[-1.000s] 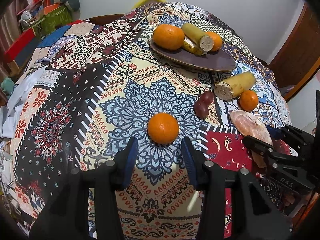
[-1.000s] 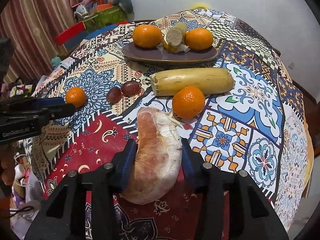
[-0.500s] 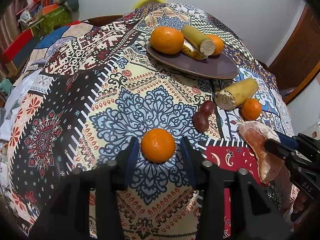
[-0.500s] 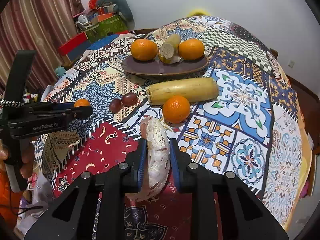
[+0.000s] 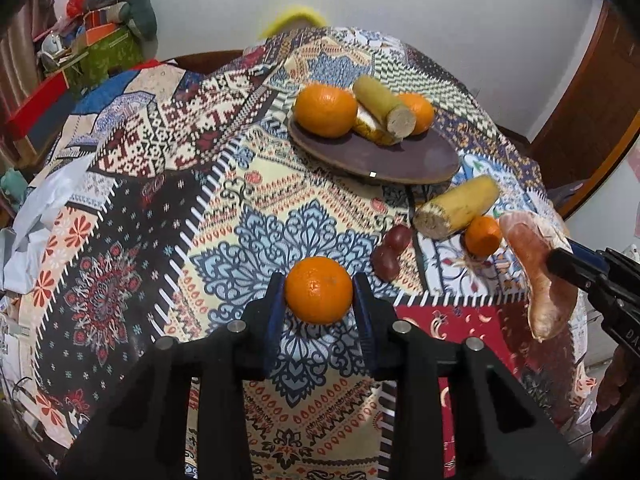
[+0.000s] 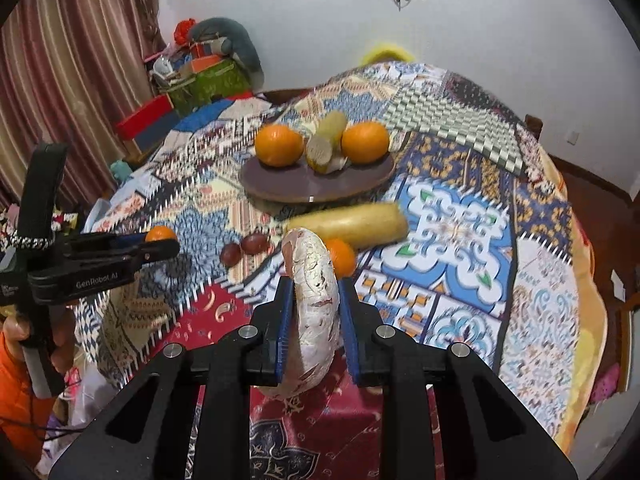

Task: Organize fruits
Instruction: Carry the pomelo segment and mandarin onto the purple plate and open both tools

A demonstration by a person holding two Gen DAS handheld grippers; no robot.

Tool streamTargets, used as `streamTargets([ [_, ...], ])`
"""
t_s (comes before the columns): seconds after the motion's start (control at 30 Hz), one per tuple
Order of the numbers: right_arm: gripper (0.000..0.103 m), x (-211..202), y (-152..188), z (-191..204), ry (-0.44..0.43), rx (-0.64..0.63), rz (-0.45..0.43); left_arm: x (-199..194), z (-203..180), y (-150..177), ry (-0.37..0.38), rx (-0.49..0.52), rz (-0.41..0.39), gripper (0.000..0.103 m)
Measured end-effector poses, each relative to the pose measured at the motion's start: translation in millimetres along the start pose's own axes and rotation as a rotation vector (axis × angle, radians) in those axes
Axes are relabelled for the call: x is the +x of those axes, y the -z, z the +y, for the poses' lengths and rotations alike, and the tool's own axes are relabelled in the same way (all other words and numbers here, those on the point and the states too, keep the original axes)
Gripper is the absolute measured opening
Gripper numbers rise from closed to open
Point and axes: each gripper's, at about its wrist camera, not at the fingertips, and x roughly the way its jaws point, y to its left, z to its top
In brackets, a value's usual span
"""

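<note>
Table [image 5: 132, 208]: covered by a patchwork cloth of many patterns, with blue medallions, red paisley, black-and-white zigzags and a checked patch at the far side.
Plate [image 5: 400, 160]: dark, oval, on the far half of the cloth; it carries two oranges with two yellow banana-like pieces between them.
Left gripper [image 5: 319, 300]: its blue pads press both sides of an orange [image 5: 319, 290], nearly closed around it, above the blue medallion.
Right gripper [image 6: 313, 320]: clamped tight on a pale pink grapefruit wedge [image 6: 314, 304], held on edge and clear of the red patch below.
Loose fruit: two dark grapes [image 5: 392, 248] touching each other, a long yellow banana piece [image 5: 456, 208] just in front of the plate, and a small orange [image 5: 482, 236] beside its cut end.
Wall [image 6: 480, 40]: plain white, with a dark framed thing hung high and a cord dangling from it.
Curtain [image 6: 60, 80]: striped brown and pink, at the left.
Corner clutter [image 6: 200, 76]: boxes, a green patterned box, a grey cushion on top.
Door [image 5: 592, 120]: brown wood, at the right edge.
Person: an orange sleeve [image 6: 16, 380] low at the left.
</note>
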Motion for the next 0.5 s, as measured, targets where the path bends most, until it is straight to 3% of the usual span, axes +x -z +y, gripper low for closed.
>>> streamTargets([
  [0.5, 0.021, -15.7, -46.9, -4.3, 0.02, -0.02, -0.125, -22.4, -14.5, -47.1, 0.023, 0.032, -0.115, 0.033],
])
